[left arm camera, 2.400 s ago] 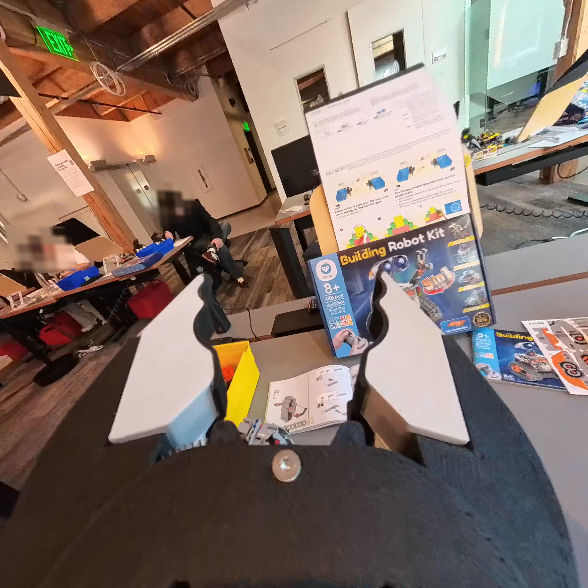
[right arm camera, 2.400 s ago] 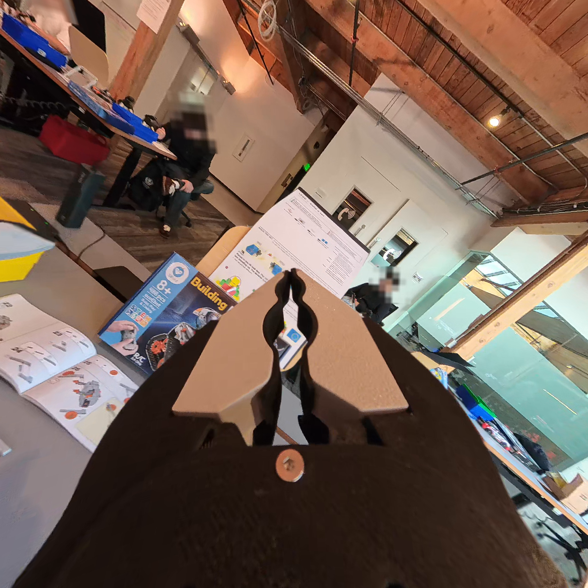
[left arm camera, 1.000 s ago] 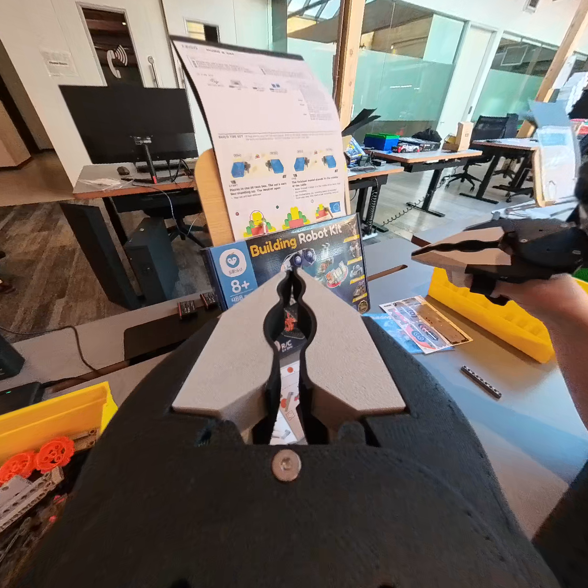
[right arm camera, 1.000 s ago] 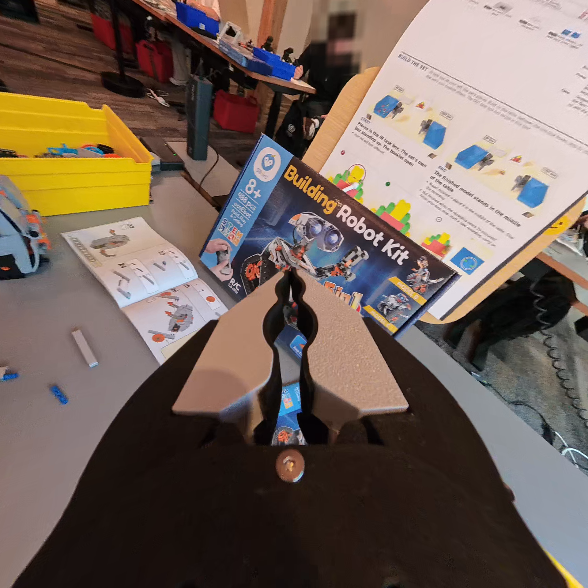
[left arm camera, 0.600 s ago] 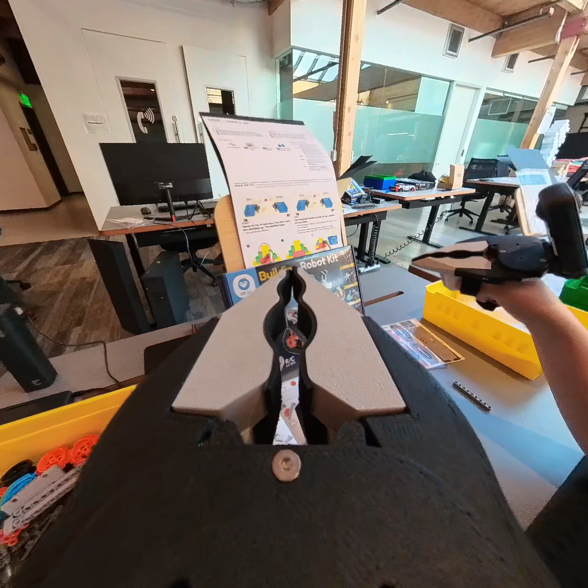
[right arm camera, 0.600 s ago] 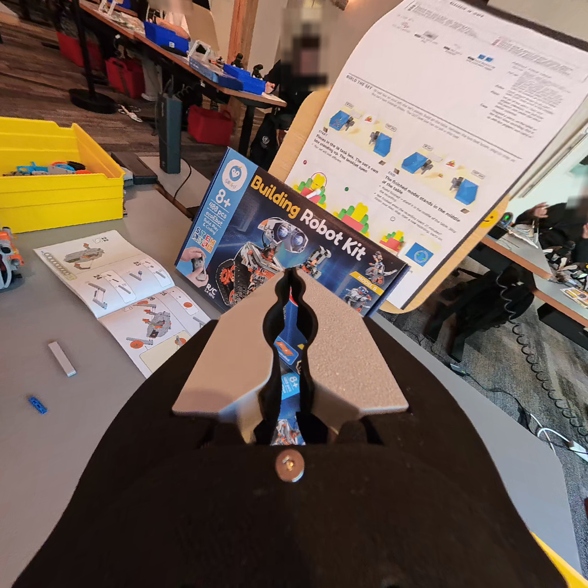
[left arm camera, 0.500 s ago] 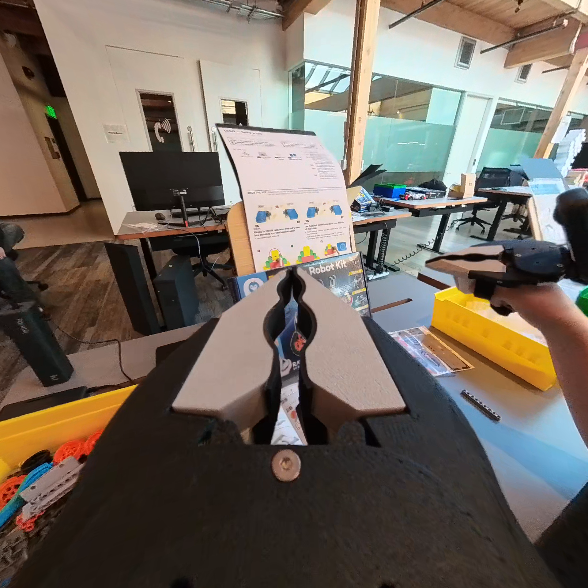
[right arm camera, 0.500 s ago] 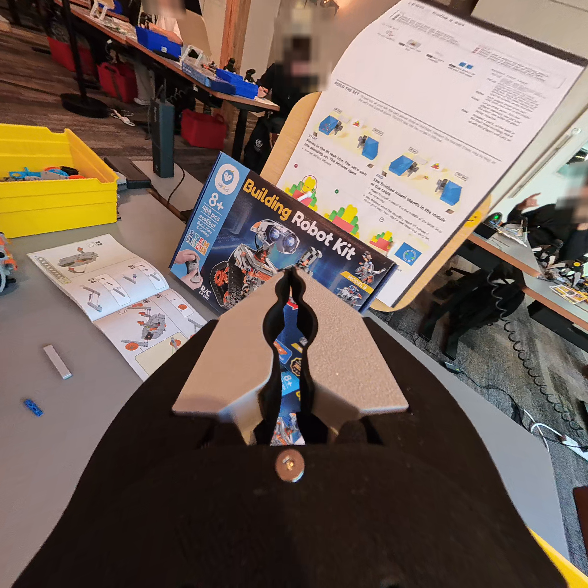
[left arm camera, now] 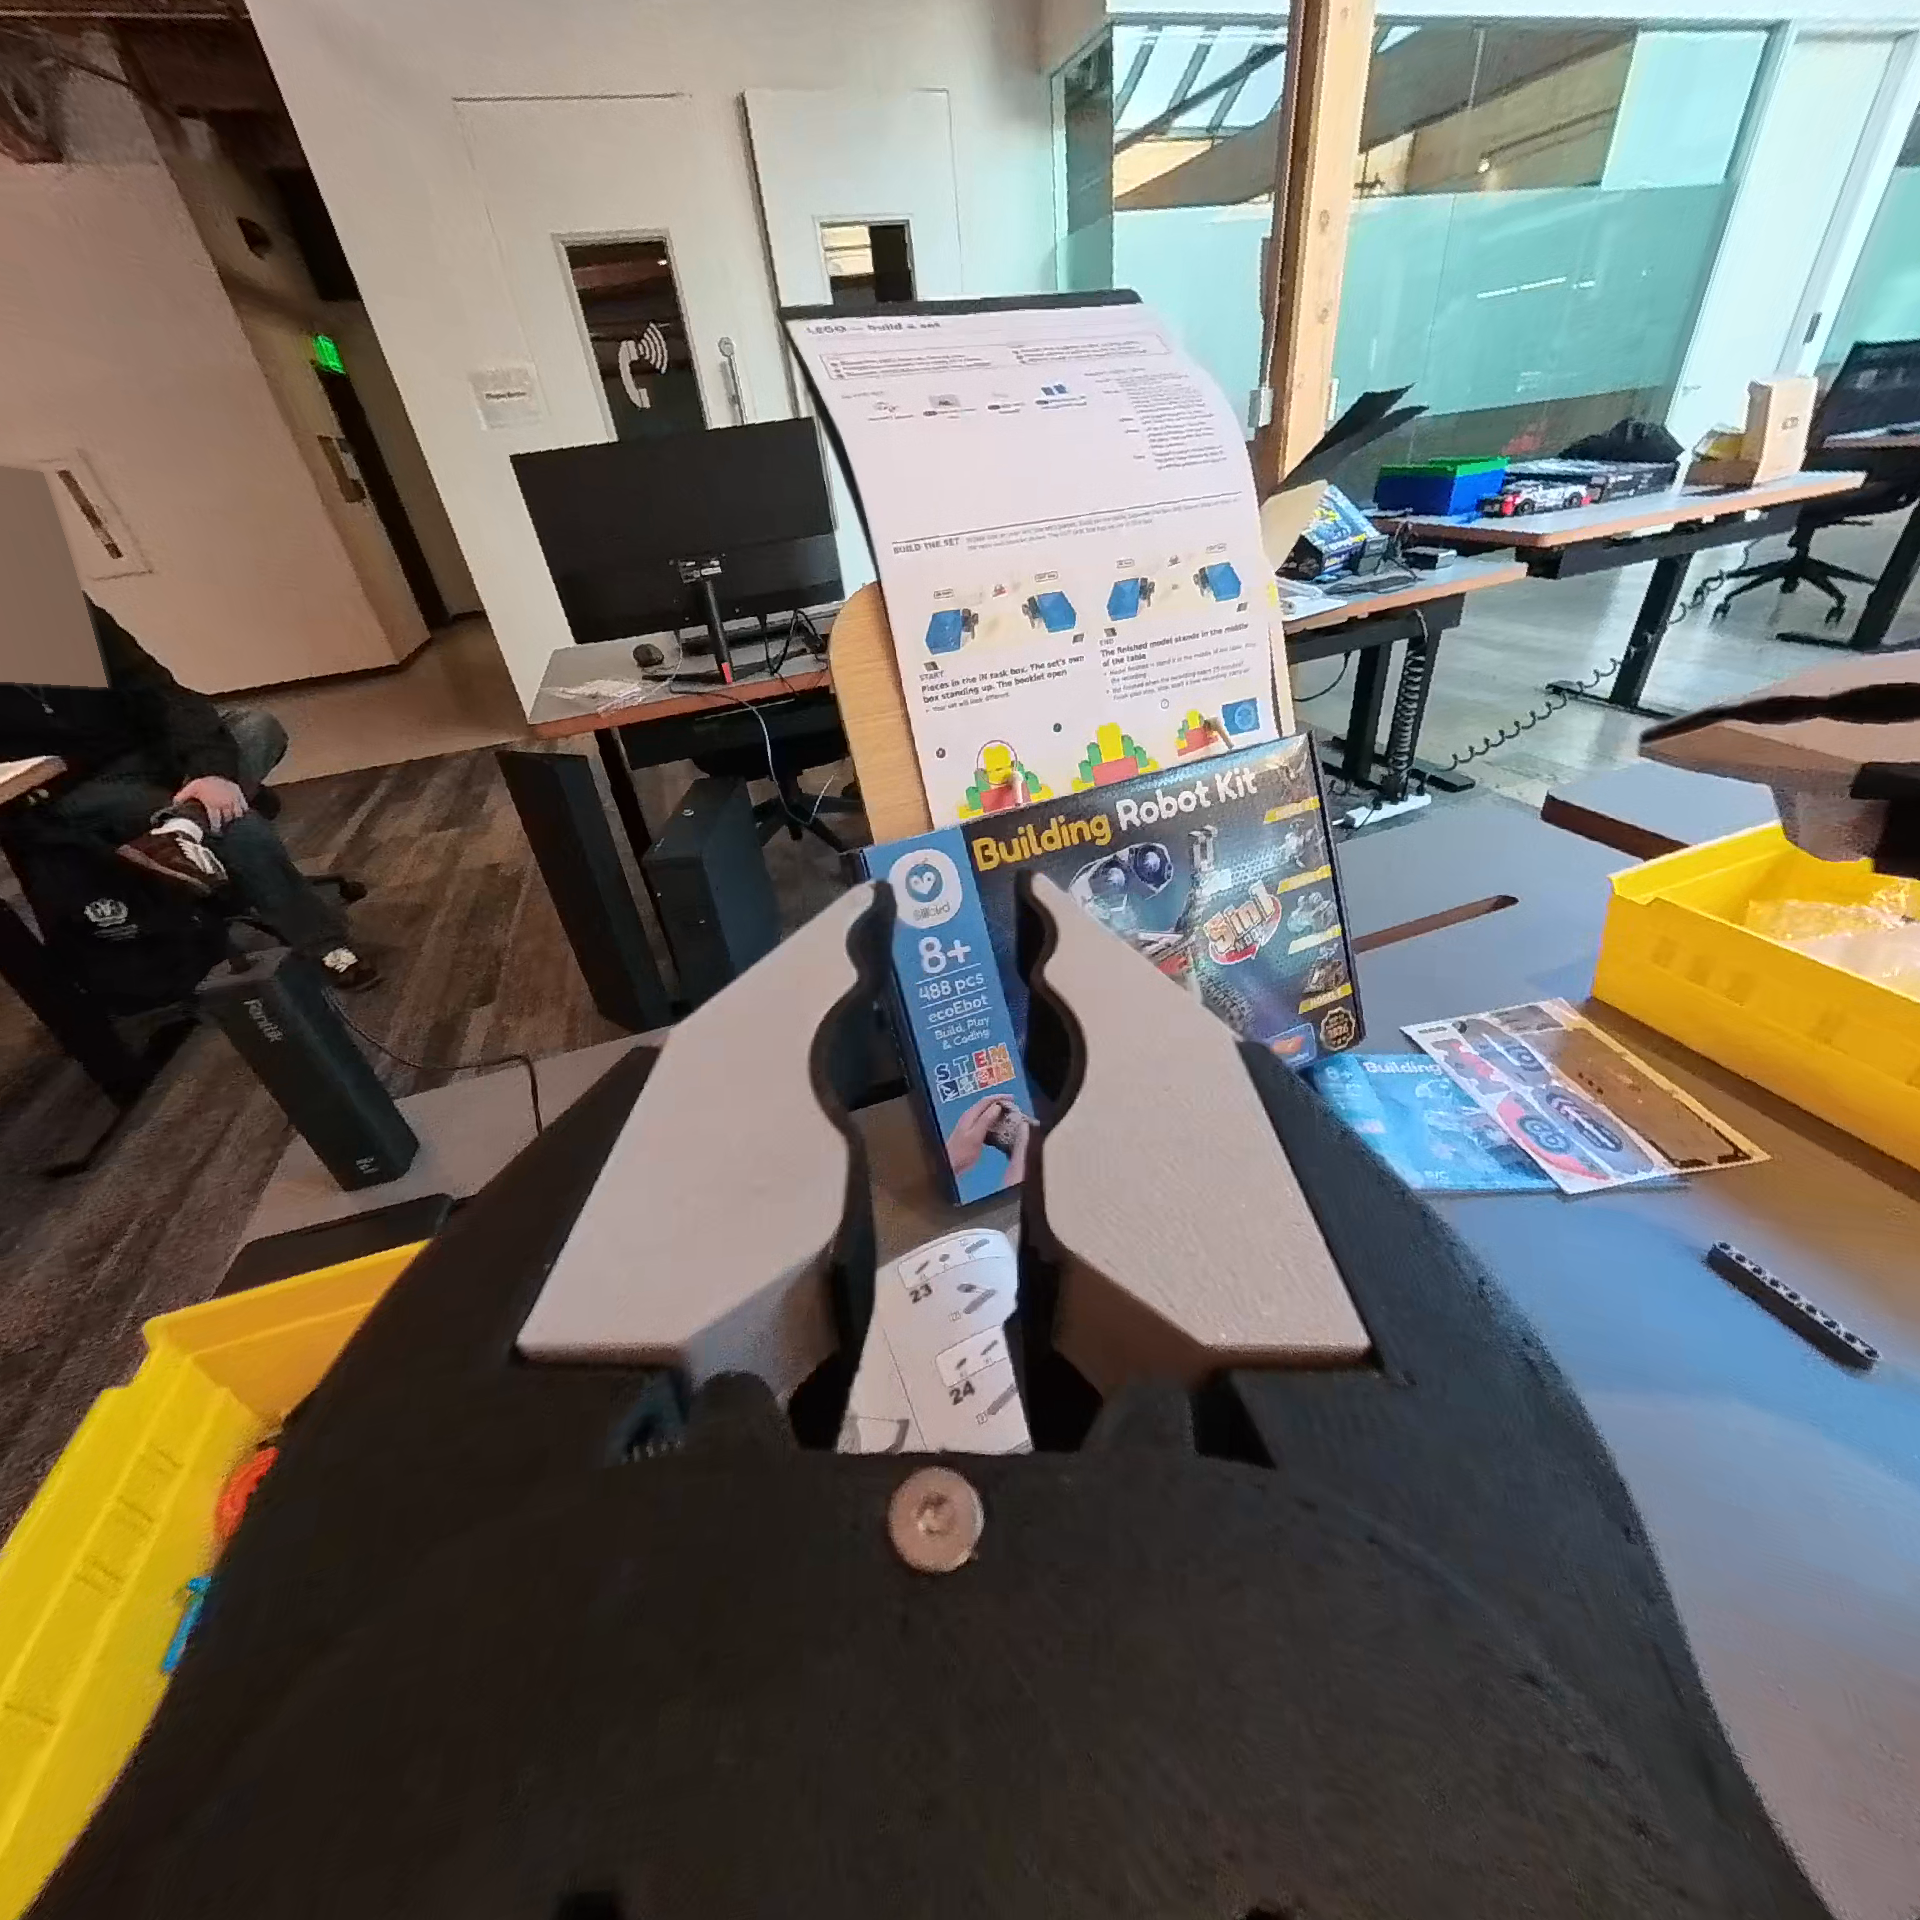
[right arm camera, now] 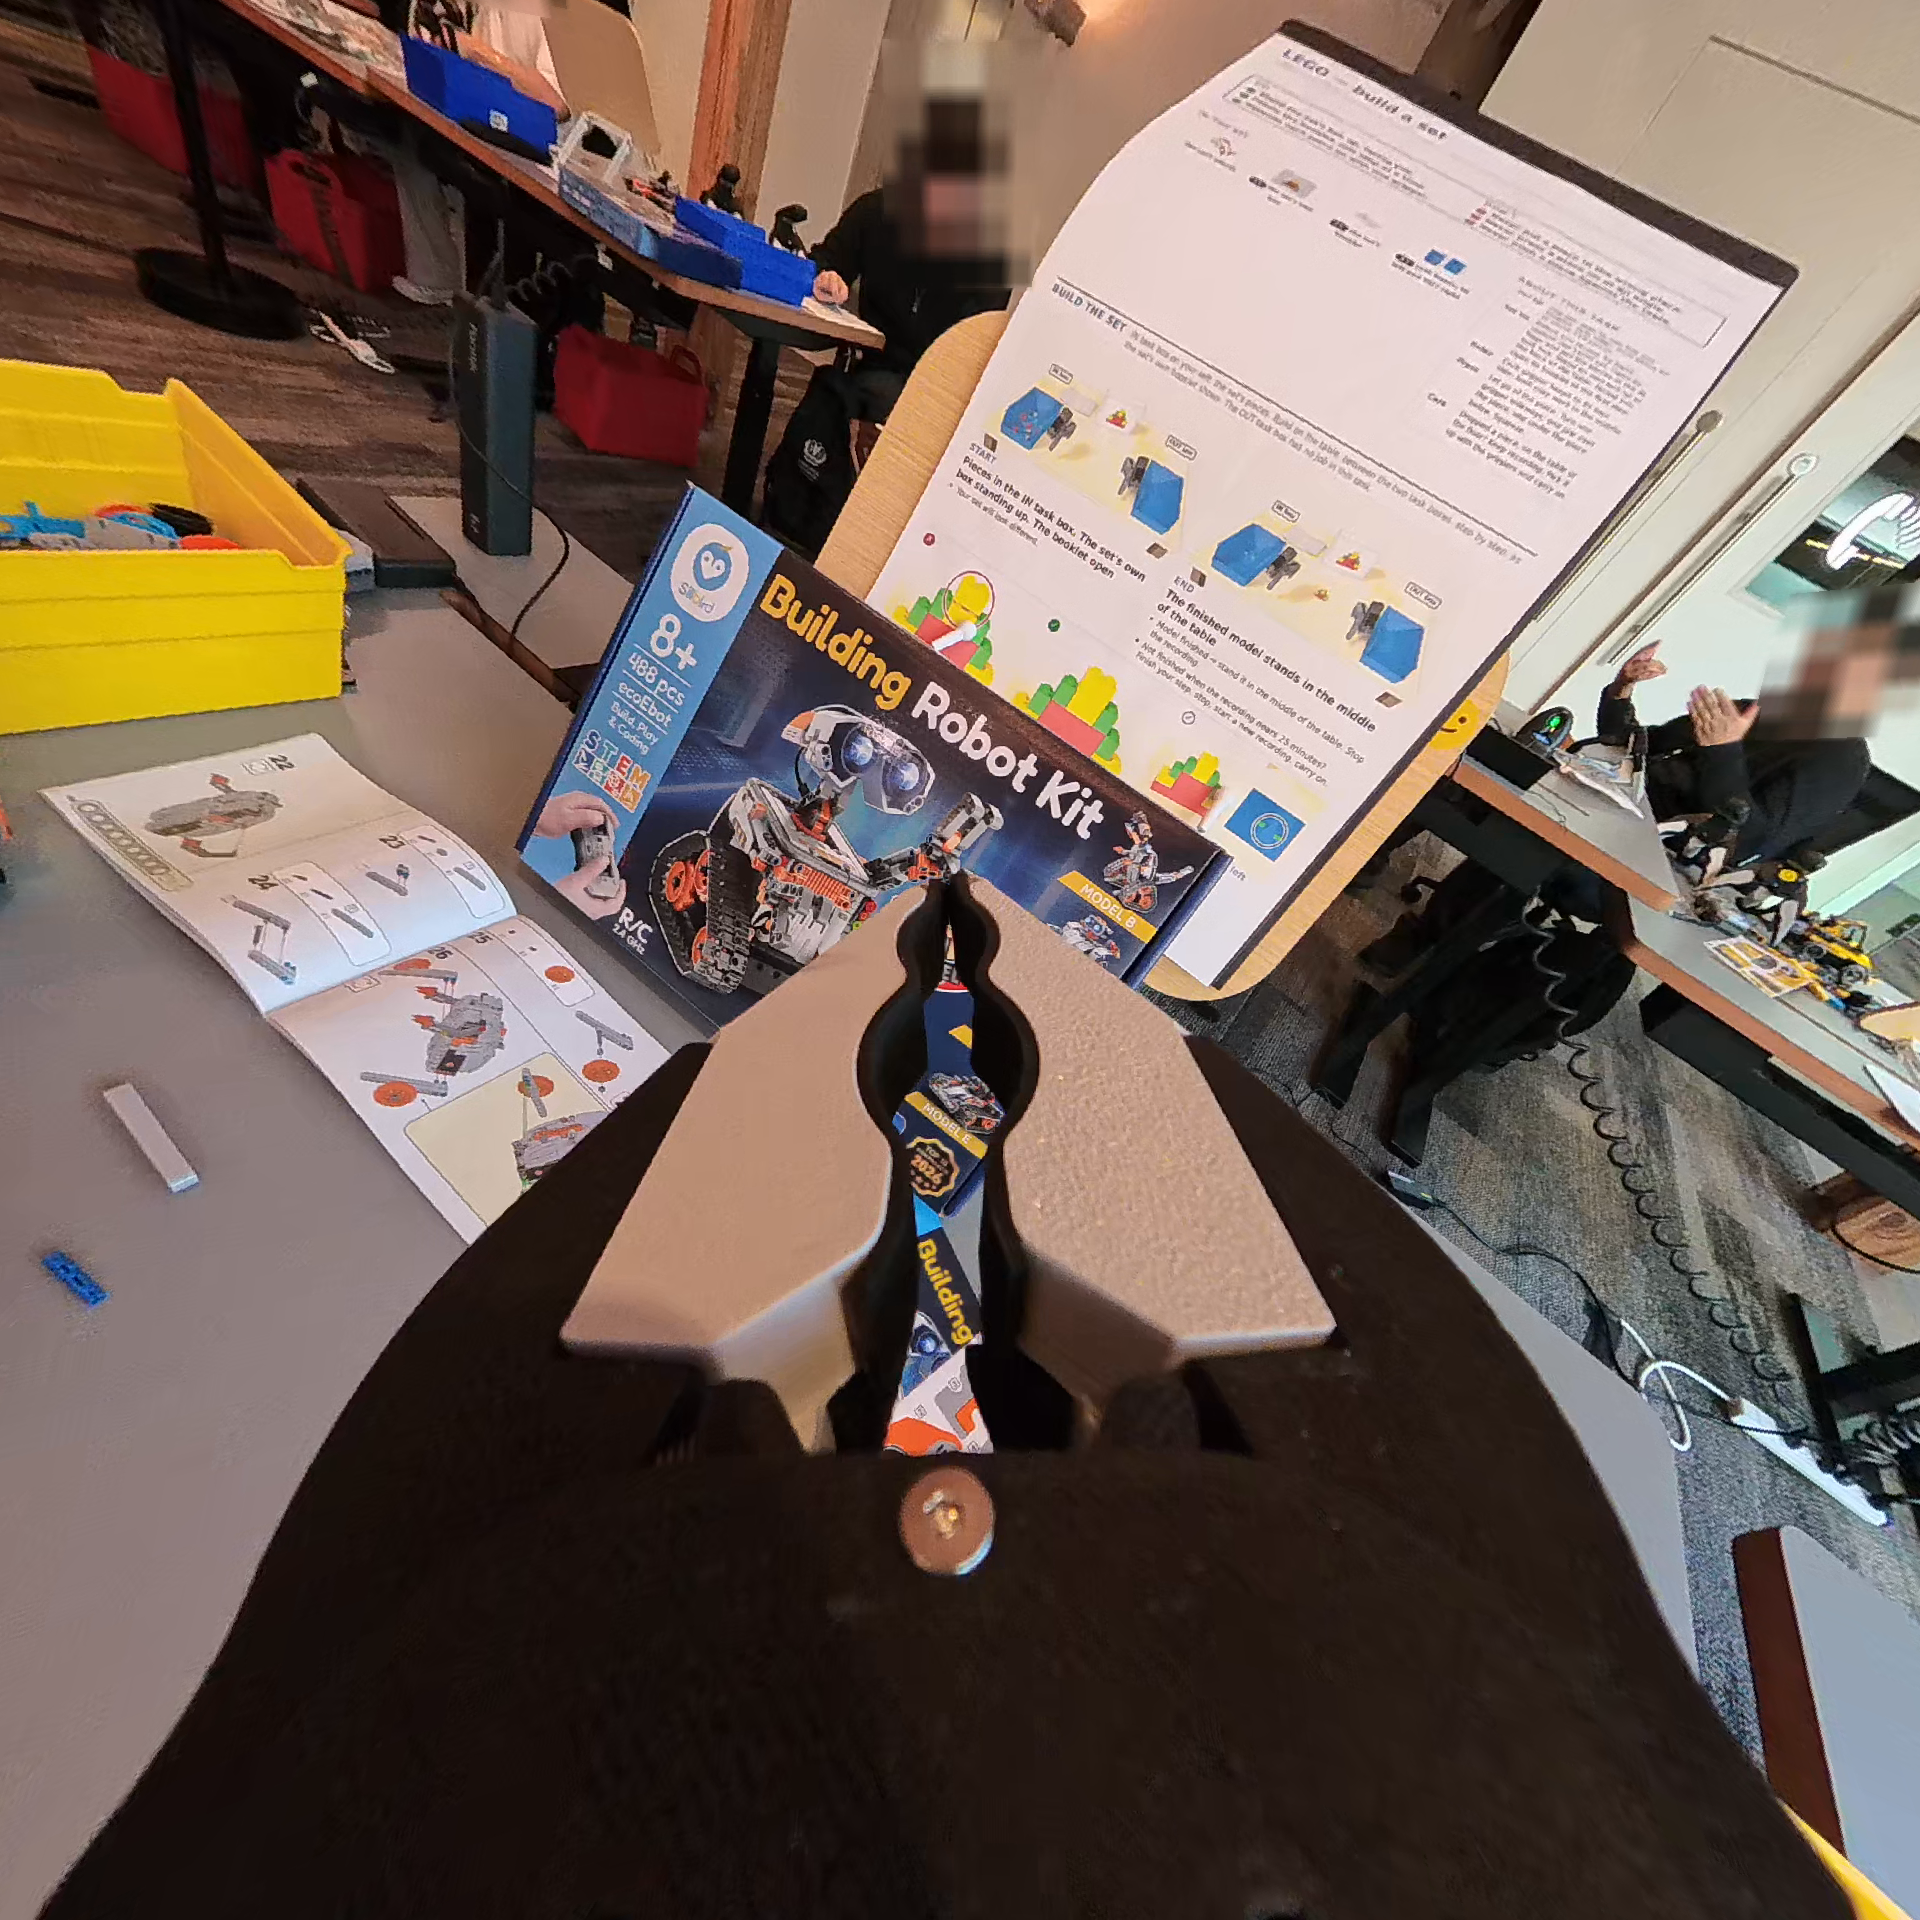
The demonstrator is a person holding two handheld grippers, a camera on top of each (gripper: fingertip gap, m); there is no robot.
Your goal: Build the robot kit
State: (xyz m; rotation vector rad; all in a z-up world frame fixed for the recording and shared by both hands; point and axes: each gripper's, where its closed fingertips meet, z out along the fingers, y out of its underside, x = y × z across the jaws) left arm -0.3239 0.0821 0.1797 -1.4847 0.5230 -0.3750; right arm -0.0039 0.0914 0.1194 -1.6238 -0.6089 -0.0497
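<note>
My left gripper (left arm camera: 958,891) is slightly open and empty, held above the grey table (left arm camera: 1662,1507). It points at a blue and black robot kit box (left arm camera: 1143,914) standing upright. An open instruction booklet (left arm camera: 945,1320) shows between its fingers. My right gripper (right arm camera: 945,883) is shut and empty, and points at the same box (right arm camera: 831,769). It also shows at the right edge of the left wrist view (left arm camera: 1662,727), above a yellow bin (left arm camera: 1745,997). The booklet (right arm camera: 343,935) lies flat to the left of the box.
A printed sheet on a wooden board (right arm camera: 1299,416) stands behind the box. A yellow bin of parts (right arm camera: 156,613) sits at the left. A sticker sheet (left arm camera: 1569,1091), a black beam (left arm camera: 1792,1304), a grey strip (right arm camera: 151,1136) and a blue piece (right arm camera: 73,1276) lie loose. People sit at desks behind. Some 35 cm of space lies between my two pairs of fingers.
My left gripper's fingers have parted a little and it has swung left toward the box's left end. My right gripper has stayed shut and barely shifted.
</note>
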